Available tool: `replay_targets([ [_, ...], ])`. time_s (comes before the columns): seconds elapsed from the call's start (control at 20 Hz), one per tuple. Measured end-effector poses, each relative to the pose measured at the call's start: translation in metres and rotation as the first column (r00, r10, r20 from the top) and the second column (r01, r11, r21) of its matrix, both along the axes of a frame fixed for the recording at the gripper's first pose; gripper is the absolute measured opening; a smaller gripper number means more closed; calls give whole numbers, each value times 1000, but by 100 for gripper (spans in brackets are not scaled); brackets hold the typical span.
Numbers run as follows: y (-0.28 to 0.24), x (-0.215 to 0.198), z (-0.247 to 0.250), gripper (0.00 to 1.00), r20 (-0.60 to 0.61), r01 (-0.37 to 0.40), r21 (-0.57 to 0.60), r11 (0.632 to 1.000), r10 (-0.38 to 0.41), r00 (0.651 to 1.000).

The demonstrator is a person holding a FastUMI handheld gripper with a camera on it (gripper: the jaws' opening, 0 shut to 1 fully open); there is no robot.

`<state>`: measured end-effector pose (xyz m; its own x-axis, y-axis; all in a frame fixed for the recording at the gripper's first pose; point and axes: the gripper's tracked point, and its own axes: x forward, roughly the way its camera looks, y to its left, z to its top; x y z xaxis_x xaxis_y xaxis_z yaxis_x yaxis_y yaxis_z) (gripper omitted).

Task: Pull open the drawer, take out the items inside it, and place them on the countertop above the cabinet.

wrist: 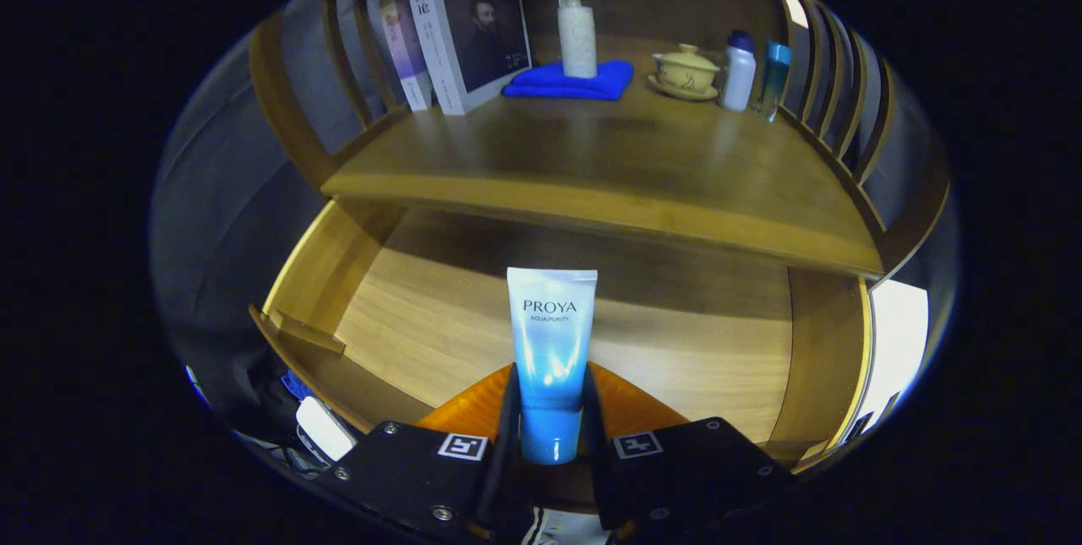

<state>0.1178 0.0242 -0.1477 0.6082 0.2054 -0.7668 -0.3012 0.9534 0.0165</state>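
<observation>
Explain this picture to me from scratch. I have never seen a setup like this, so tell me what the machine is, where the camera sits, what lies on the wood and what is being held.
There is no robot arm here. A person carries a two-finger tool by hand, and a fisheye camera on it looks forward along its fingers, hence the round, bent image.

The fingers press on both sides of a blue and white tube, holding it upright above the open drawer, whose visible wooden floor is otherwise bare.

Beyond the drawer is the cabinet's countertop. At its back stand leaning books, a white pump bottle on a folded blue cloth, a yellow lidded cup on a saucer, a white bottle with a dark cap and a teal bottle. The tube is meant to go on that top.
</observation>
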Motion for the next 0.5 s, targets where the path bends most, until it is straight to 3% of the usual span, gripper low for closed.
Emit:
replay_targets([
  [0.5,-3,57,69,40,107,68,93,993,-78,991],
])
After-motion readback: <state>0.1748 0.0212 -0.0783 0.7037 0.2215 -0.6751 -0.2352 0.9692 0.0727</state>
